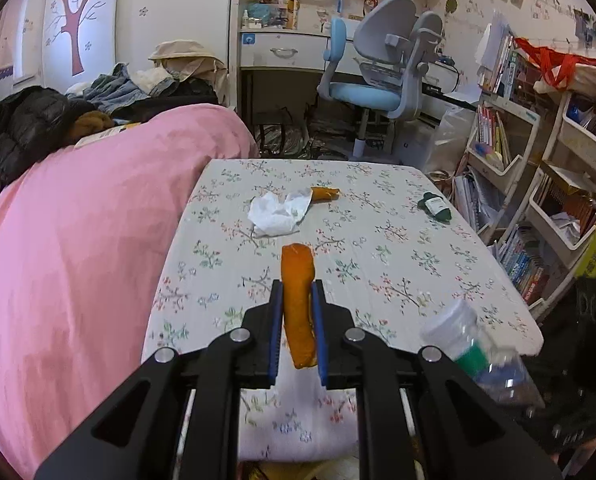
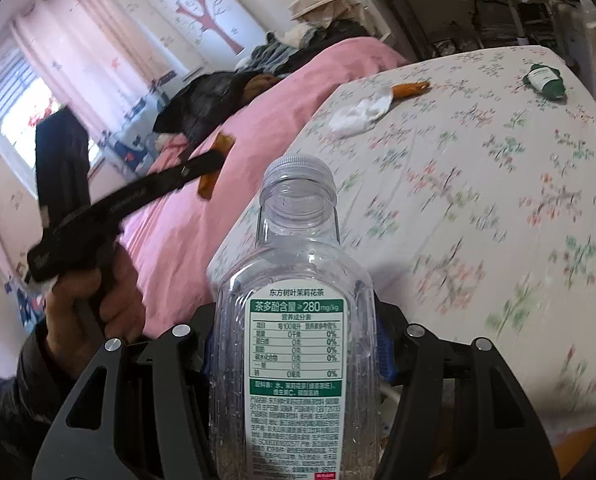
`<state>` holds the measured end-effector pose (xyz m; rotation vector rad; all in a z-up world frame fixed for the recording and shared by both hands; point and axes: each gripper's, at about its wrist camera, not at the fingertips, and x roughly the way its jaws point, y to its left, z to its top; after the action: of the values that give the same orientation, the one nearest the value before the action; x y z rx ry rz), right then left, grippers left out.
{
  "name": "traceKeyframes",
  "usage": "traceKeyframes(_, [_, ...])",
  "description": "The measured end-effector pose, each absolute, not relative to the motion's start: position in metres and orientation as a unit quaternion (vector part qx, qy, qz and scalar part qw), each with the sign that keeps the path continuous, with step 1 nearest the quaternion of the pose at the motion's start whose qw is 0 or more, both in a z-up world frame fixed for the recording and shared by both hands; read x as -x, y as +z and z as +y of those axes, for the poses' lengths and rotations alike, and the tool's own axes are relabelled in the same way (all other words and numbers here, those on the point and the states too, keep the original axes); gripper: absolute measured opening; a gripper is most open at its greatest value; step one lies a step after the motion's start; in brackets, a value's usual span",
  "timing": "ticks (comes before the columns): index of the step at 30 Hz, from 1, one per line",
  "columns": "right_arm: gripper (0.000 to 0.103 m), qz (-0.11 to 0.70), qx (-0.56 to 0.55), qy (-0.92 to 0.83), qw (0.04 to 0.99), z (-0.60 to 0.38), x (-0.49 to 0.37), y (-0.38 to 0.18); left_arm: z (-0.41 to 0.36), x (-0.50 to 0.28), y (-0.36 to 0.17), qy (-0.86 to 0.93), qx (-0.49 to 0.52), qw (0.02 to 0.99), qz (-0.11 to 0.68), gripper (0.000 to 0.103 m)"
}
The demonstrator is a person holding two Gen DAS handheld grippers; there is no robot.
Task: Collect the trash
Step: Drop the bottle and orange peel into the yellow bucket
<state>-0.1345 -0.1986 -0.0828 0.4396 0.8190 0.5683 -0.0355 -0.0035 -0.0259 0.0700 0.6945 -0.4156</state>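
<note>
My left gripper is shut on a long orange peel and holds it above the near end of the floral table. My right gripper is shut on an empty clear plastic bottle with a white and green label; the bottle also shows in the left wrist view, at lower right. On the table lie a crumpled white tissue, a second orange peel beside it, and a dark green wrapper near the right edge.
A pink bed piled with clothes runs along the table's left side. A blue and grey desk chair stands beyond the far end. White shelves of books stand to the right.
</note>
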Motion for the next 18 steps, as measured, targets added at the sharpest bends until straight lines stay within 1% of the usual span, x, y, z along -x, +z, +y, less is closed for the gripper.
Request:
traceKeyframes(7, [0.056,0.452,-0.136,0.292,0.832,-0.145,0.194,-0.108,0.014,0.062,-0.036,-0.200,-0.016,0.913,0.355,0.015])
traceKeyframes(12, [0.056,0.500,-0.087,0.293,0.811,-0.121,0.207,-0.128,0.021,0.084,-0.042,-0.201,-0.018,0.911,0.361,0.015])
traceKeyframes(16, [0.062,0.548,-0.080,0.262,0.790,-0.119,0.208,-0.147,0.022,0.098,-0.047,-0.204,-0.021,0.907,0.368,0.015])
traceKeyframes(18, [0.063,0.546,-0.087,0.246,0.796,-0.125,0.212,-0.146,0.022,0.104,-0.049,-0.209,-0.020,0.904,0.372,0.015])
